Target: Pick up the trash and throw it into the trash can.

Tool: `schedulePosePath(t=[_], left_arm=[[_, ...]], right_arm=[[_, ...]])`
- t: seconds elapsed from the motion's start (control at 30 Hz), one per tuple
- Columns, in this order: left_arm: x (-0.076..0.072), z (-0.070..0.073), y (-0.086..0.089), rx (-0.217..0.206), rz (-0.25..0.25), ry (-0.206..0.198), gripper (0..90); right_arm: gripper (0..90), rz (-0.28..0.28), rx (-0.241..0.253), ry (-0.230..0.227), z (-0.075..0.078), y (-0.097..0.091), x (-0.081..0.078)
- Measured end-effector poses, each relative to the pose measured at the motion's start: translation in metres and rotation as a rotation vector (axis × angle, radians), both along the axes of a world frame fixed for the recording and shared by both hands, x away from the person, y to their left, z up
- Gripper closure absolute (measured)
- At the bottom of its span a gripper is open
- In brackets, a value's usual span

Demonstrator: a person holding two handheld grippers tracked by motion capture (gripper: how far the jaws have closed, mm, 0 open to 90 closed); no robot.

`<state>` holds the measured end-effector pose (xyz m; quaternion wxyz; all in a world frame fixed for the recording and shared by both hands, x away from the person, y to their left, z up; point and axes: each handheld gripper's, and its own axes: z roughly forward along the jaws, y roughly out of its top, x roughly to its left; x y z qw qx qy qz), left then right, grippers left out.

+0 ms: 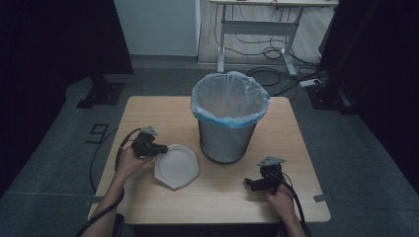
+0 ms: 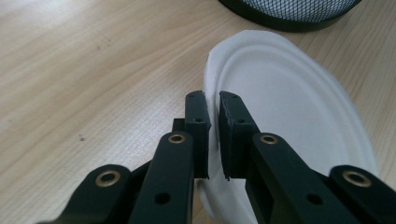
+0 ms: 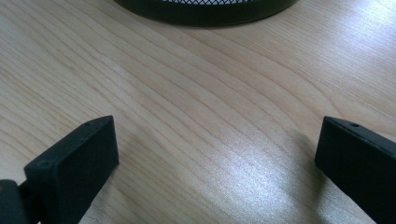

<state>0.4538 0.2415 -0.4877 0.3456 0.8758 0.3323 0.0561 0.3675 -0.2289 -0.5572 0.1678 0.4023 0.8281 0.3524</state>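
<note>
One oval plate (image 1: 176,166), long axis toward the bin (image 1: 228,116), rim in the nearly closed left claw (image 2: 214,109); right claw (image 3: 217,154) wide, empty

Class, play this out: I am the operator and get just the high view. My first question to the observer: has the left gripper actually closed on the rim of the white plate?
Observer: Yes. In the left gripper view the left gripper has its jaws pinched on the white plate's near rim.
Operator: And the right gripper?
Observer: The right gripper is open, jaws spread wide over bare wooden table.
Operator: What lies ahead of it?
Observer: The black base ring of the mesh bin.
</note>
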Motion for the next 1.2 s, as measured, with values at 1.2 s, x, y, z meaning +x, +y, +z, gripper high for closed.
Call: schedulePosePath(t=[1.2], left_arm=[[0.011,0.093,0.021,-0.036,0.063,-0.018,85.8]], right_arm=[[0.0,-0.001,-0.002,0.001,0.0,0.0,0.0]])
